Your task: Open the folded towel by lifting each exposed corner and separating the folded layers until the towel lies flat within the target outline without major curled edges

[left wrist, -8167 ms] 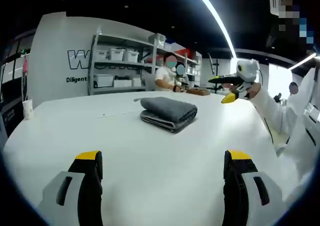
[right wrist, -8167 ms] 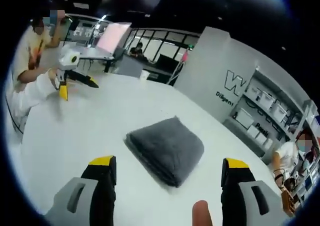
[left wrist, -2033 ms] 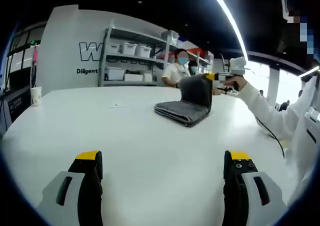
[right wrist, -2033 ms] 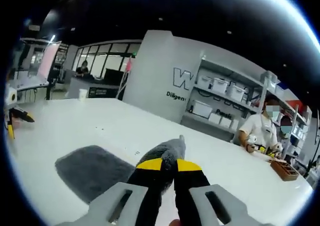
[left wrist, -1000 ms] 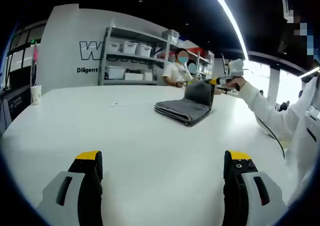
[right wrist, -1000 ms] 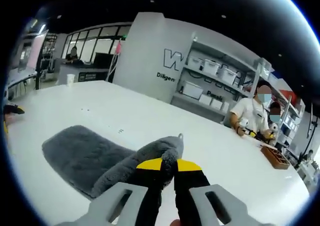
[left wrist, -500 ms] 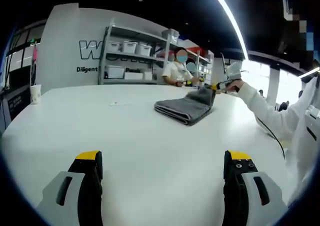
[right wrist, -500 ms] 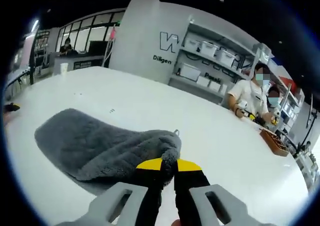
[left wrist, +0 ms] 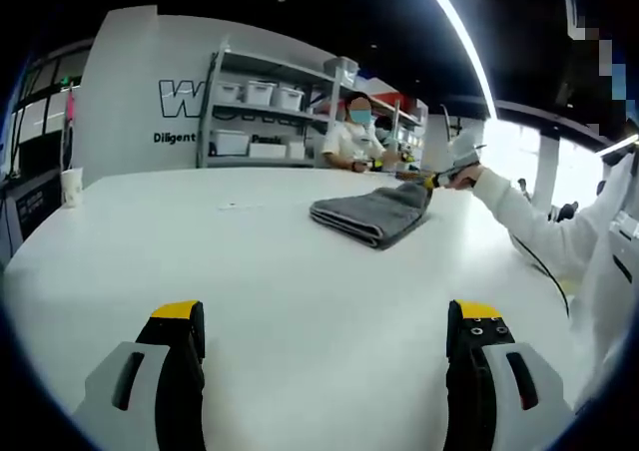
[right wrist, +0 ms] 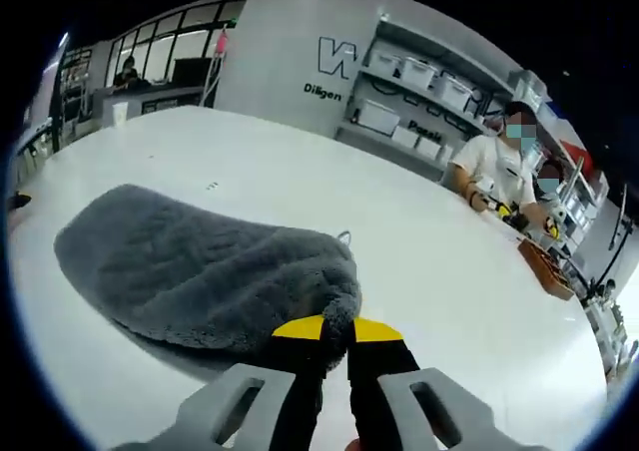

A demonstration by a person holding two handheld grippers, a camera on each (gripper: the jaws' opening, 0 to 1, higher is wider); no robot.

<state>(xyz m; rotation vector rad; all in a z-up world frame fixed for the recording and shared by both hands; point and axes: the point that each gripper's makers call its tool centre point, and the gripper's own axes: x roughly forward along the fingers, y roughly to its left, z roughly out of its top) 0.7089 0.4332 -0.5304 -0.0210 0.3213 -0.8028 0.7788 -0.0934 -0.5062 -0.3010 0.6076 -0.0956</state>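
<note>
My right gripper (right wrist: pixel 335 329) has its yellow-tipped jaws pressed together on a corner of the grey towel (right wrist: pixel 190 271). In the right gripper view the towel spreads away from the pinched corner across the white table (right wrist: pixel 419 271), its plush top layer draped over the layers beneath, with a small hanging loop (right wrist: pixel 343 237) at its far edge. In the left gripper view I see that same gripper (left wrist: pixel 435 180) at the towel's (left wrist: pixel 371 215) right end, low over the table (left wrist: pixel 300 301), held by a person's hand (left wrist: pixel 465 175) in a white sleeve (left wrist: pixel 529 229). The towel sits out in the middle of the table, well away from the near edge. My left gripper (left wrist: pixel 319 326) hangs over the near part of the table with its jaws spread wide, holding nothing, well apart from the towel. A white cup (left wrist: pixel 71 189) stands near the table's left edge. Beyond the far edge are shelves with white bins (left wrist: pixel 262 122), and a seated person (right wrist: pixel 491 187).
</note>
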